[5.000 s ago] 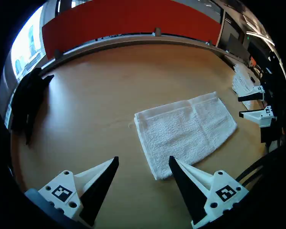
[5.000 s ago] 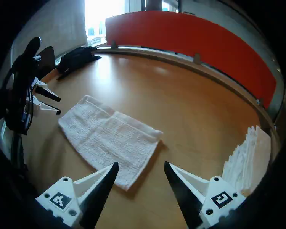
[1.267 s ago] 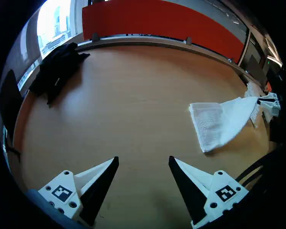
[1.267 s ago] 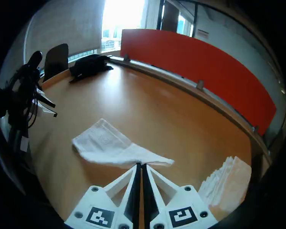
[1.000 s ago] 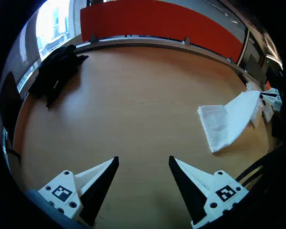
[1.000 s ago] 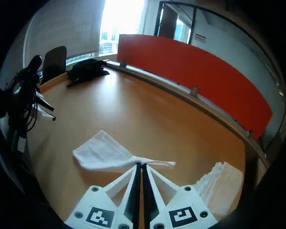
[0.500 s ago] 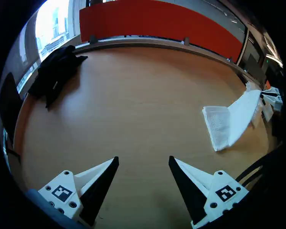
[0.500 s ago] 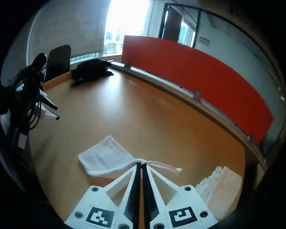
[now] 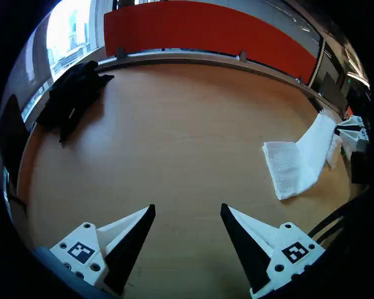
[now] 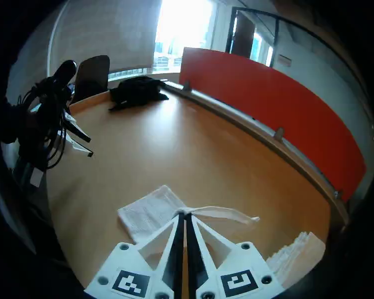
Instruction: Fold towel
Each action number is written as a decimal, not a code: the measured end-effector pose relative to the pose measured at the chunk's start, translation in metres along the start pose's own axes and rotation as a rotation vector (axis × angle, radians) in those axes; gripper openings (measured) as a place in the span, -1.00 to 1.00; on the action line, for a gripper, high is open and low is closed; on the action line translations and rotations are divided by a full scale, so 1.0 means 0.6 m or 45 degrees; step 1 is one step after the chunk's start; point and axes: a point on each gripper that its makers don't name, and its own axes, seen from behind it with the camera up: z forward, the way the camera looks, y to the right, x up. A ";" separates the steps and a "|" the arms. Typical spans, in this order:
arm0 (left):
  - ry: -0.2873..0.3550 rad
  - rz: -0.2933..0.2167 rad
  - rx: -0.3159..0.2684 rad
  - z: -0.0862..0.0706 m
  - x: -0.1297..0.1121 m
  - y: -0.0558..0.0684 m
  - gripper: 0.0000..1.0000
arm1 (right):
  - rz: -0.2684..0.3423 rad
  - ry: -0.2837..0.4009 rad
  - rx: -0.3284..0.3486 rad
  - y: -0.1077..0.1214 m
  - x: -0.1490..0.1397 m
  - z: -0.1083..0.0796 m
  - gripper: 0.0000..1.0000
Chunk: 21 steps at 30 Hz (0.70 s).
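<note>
Wooden office table (image 9: 162, 124), backed by a red partition (image 9: 207, 25), midway through a towel fold. The right gripper (image 10: 185, 215) has its fingers pressed together on one edge of the white towel (image 10: 147, 212) and holds that edge raised off the wood, while the rest of the cloth lies flat just below and to the left of the fingers. The left gripper (image 9: 187, 205) stands wide apart, grasping nothing, well away from the towel (image 9: 291, 167), which sits near the table's right side in its view. The cloth looks narrow and layered, which suggests at least one fold is done. The lifted edge has yet to be laid over and released. A black bag (image 9: 72, 97) rests at the far edge, and a stack of folded cloths (image 10: 296, 259) lies beside the right gripper.
</note>
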 end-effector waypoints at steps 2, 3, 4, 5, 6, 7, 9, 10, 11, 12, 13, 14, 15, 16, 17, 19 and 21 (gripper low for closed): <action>0.002 -0.002 0.001 -0.001 0.001 -0.001 0.95 | -0.005 -0.005 0.023 -0.015 -0.001 0.009 0.16; 0.003 -0.003 0.001 -0.002 0.001 -0.002 0.95 | -0.004 -0.007 0.034 -0.022 -0.002 0.013 0.17; 0.004 -0.005 0.002 -0.003 0.001 -0.003 0.95 | -0.004 -0.010 0.046 -0.029 -0.003 0.018 0.19; 0.005 -0.006 0.002 -0.003 0.002 -0.004 0.95 | -0.003 -0.013 0.056 -0.036 -0.004 0.022 0.20; 0.006 -0.008 0.003 -0.004 0.001 -0.005 0.95 | -0.001 -0.017 0.065 -0.041 -0.006 0.027 0.22; 0.007 -0.011 0.003 -0.005 0.001 -0.006 0.95 | 0.001 -0.022 0.075 -0.047 -0.008 0.032 0.23; 0.008 -0.015 0.005 -0.006 0.000 -0.009 0.95 | 0.004 -0.031 0.092 -0.057 -0.012 0.040 0.26; 0.009 -0.018 0.006 -0.007 0.000 -0.011 0.95 | 0.005 -0.036 0.102 -0.063 -0.014 0.044 0.28; 0.009 -0.021 0.008 -0.008 -0.001 -0.012 0.95 | 0.006 -0.040 0.111 -0.068 -0.016 0.048 0.29; 0.009 -0.023 0.009 -0.009 -0.002 -0.014 0.95 | 0.007 -0.044 0.120 -0.073 -0.017 0.051 0.30; 0.010 -0.025 0.011 -0.010 -0.002 -0.016 0.95 | 0.008 -0.047 0.130 -0.079 -0.019 0.055 0.32; 0.010 -0.027 0.013 -0.010 -0.003 -0.017 0.95 | 0.009 -0.049 0.139 -0.084 -0.020 0.058 0.33; 0.009 -0.029 0.015 -0.011 -0.004 -0.019 0.95 | 0.011 -0.053 0.148 -0.090 -0.022 0.062 0.35; 0.008 -0.032 0.016 -0.011 -0.005 -0.021 0.95 | 0.013 -0.058 0.159 -0.096 -0.025 0.066 0.36; 0.007 -0.034 0.018 -0.011 -0.006 -0.022 0.95 | 0.014 -0.063 0.169 -0.101 -0.027 0.069 0.38; 0.005 -0.038 0.021 -0.012 -0.008 -0.025 0.95 | 0.022 -0.075 0.192 -0.114 -0.034 0.077 0.40; 0.003 -0.040 0.024 -0.012 -0.010 -0.028 0.95 | 0.031 -0.092 0.214 -0.128 -0.043 0.084 0.43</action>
